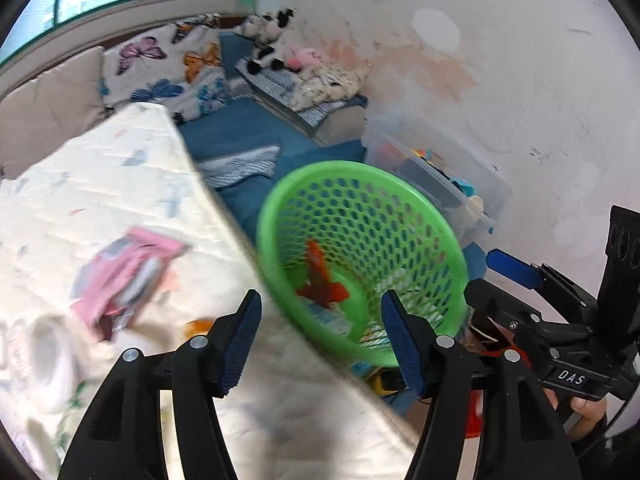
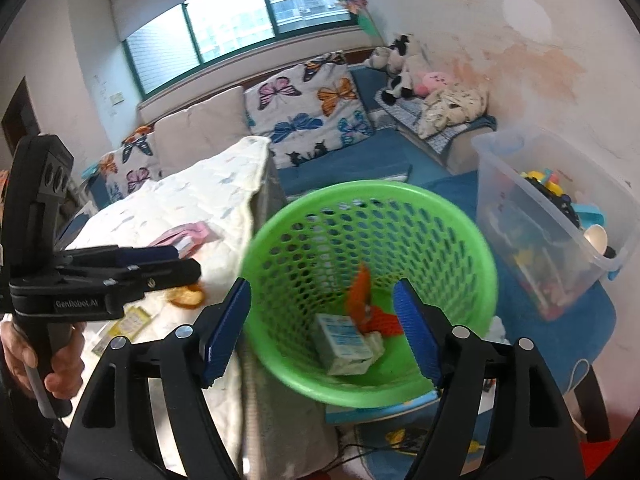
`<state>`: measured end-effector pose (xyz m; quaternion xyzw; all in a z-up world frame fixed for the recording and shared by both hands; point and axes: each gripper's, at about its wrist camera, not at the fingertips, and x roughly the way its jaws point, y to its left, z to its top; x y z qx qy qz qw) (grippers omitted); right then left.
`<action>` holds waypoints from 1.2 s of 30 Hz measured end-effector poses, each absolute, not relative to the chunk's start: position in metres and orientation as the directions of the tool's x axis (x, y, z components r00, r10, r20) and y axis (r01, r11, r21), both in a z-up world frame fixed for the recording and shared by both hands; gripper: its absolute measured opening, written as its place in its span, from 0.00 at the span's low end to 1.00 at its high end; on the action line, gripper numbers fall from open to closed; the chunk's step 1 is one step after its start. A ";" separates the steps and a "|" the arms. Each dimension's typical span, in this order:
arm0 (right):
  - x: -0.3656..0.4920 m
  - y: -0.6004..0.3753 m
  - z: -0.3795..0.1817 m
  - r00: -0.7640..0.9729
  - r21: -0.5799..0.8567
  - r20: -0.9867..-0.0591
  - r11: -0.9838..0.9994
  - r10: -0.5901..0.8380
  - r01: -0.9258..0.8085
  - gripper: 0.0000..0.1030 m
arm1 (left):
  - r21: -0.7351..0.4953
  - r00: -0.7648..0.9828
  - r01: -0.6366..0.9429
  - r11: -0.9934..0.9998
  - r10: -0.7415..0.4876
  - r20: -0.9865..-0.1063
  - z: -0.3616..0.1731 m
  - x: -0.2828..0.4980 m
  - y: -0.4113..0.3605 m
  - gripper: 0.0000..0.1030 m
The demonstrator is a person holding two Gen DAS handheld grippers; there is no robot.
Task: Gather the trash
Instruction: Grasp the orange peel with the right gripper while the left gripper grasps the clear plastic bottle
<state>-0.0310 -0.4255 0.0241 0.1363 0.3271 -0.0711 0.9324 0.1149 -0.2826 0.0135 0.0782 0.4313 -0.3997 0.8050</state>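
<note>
A green mesh basket (image 2: 460,224) stands beside a table draped in a white quilted cloth (image 2: 188,196); the basket also shows in the left wrist view (image 1: 400,200). Inside it lie an orange-red wrapper (image 2: 362,292) and a pale carton (image 2: 342,344). My right gripper (image 2: 322,328) is open and empty above the basket. My left gripper (image 1: 320,340) is open and empty over the table's edge. On the cloth lie a pink packet (image 1: 128,276), an orange scrap (image 2: 186,296) and a yellow wrapper (image 2: 134,320).
A clear plastic bin of toys (image 2: 560,220) stands right of the basket on a blue mat. A sofa with butterfly cushions (image 2: 304,108) and stuffed toys (image 2: 400,68) runs along the back wall. A roll of tape (image 1: 44,356) lies on the cloth.
</note>
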 end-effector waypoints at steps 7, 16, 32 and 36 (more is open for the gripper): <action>-0.018 -0.386 0.022 0.776 0.219 -0.630 0.965 0.026 0.146 0.74 | -0.196 0.401 0.638 0.745 -0.539 -0.741 0.026 0.116 -0.208 0.67; 0.011 -0.339 0.008 0.741 0.224 -0.660 0.974 0.123 0.038 0.74 | -0.160 0.465 0.566 0.809 -0.474 -0.748 0.017 0.108 -0.130 0.70; 0.076 -0.288 -0.040 0.643 0.097 -0.752 0.989 0.147 -0.112 0.69 | -0.196 0.429 0.544 0.816 -0.471 -0.771 -0.017 0.089 -0.084 0.70; 0.089 -0.287 -0.050 0.623 0.073 -0.769 0.988 0.143 -0.136 0.65 | -0.197 0.419 0.552 0.810 -0.474 -0.775 -0.023 0.089 -0.086 0.70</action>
